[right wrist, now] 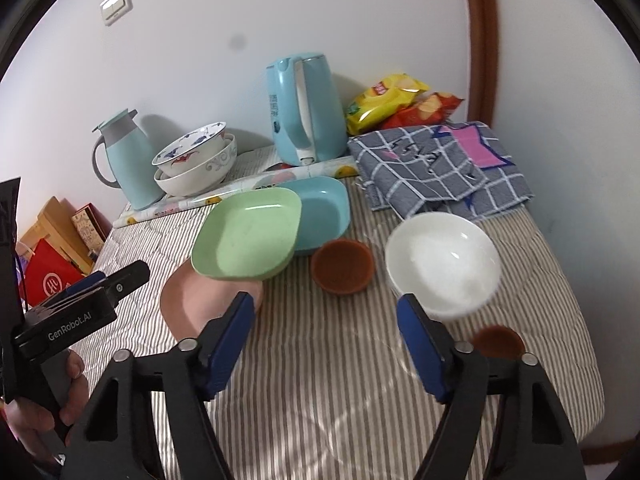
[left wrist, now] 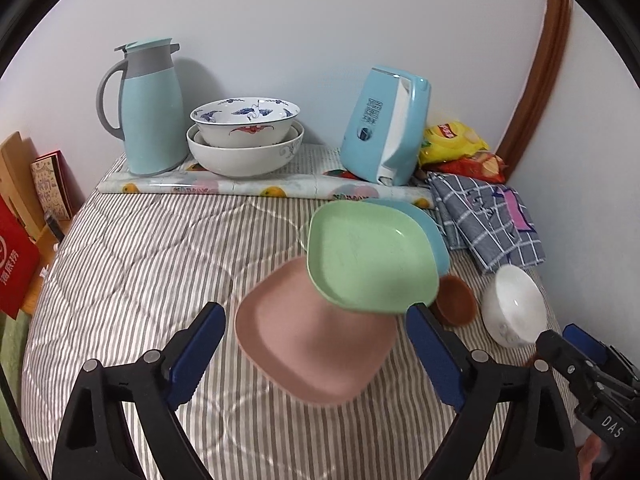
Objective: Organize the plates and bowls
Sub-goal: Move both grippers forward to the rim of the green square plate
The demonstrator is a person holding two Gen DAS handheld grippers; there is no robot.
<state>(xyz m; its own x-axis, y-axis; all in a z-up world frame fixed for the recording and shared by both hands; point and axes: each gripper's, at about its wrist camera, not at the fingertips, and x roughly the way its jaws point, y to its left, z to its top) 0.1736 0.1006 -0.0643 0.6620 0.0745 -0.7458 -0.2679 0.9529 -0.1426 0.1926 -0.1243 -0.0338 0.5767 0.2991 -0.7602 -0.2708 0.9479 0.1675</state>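
The square green plastic plate [right wrist: 248,236] hides part of the pink plate [right wrist: 192,304]; the near brown saucer [right wrist: 499,342] is blurred.

Even indoor light, fisheye-warped edges

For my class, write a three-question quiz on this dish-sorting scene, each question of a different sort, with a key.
1. True or false: the green plate lies partly over the pink plate and the blue plate.
2. Multiple choice: the patterned bowl sits A) inside a larger white bowl, B) upside down on the cloth, C) in the kettle.
3. Fill in: the small brown dish lies between the blue plate and the plain ____ bowl.

Key: 1 true. 2 A. 3 white.
Note: left gripper and right gripper are both open and hold nothing.
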